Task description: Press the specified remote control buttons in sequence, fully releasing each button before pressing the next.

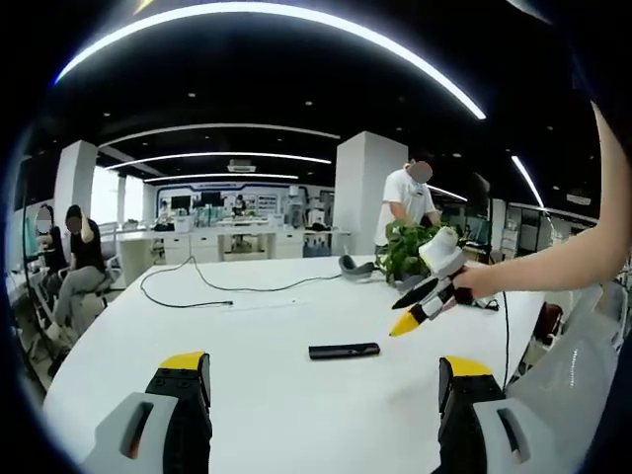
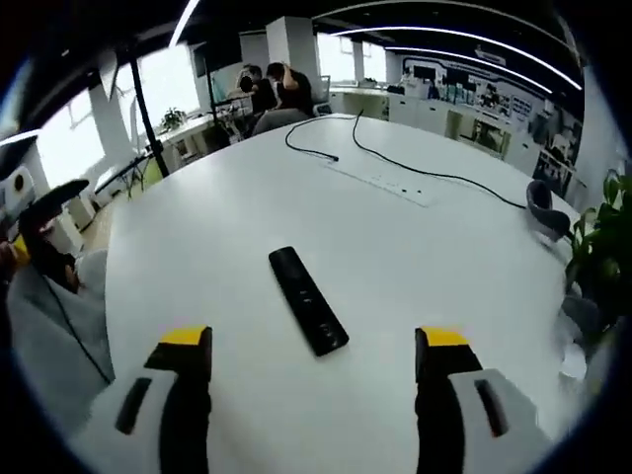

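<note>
Remote lies flat mid-table, buttons probably up, though too small to tell. Right gripper hangs just above it, jaws spread, lined up for pressing. Left gripper waits near, also spread.

A black remote control is seen on a plain white counter. Yellow tips are carried on the grey-and-black jaws of the left gripper and right gripper. A black cable and green plant are shown.
</note>
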The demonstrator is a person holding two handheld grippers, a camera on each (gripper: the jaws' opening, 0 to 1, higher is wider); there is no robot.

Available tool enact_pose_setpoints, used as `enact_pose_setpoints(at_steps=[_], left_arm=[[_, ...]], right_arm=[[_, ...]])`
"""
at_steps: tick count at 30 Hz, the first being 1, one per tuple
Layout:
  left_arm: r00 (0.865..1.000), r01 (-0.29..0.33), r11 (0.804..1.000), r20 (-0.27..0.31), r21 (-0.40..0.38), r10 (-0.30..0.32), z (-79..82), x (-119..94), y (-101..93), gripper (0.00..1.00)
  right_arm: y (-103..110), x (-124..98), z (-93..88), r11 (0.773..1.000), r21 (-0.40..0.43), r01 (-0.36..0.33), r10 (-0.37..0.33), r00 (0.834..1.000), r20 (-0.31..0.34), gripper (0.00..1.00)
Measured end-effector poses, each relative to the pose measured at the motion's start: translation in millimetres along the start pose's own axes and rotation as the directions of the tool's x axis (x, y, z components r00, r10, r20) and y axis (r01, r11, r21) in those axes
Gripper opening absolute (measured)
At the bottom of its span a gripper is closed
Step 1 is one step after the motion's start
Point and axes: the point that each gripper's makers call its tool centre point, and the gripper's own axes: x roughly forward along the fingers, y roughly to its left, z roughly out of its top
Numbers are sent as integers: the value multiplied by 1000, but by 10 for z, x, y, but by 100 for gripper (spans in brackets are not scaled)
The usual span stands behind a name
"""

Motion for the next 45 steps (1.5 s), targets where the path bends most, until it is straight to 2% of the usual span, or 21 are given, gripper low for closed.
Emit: enact_pose_setpoints(at_steps=[2,18,28,36,45], left_arm=[[1000,5,1000,0,3,-5,1,5,-9,100],[1000,17,999,-5,32,-16,2,22,-49,100],[999,44,997,-14,57,-44,-11,24,-133,100],[997,70,991,-34,112,-66,-37,23,-218,100],[997,70,990,-38,122,-66,-44,19,-215,100]], right_arm=[[27,-70,38,1000,3,19,-20,999,29,100],[325,-527,62,997,23,75,-78,990,119,100],[498,-966,102,989,56,135,-144,967,210,100],[603,-1259,-36,980,83,179,-194,953,232,100],[683,-1599,-332,960,156,233,-266,933,241,100]])
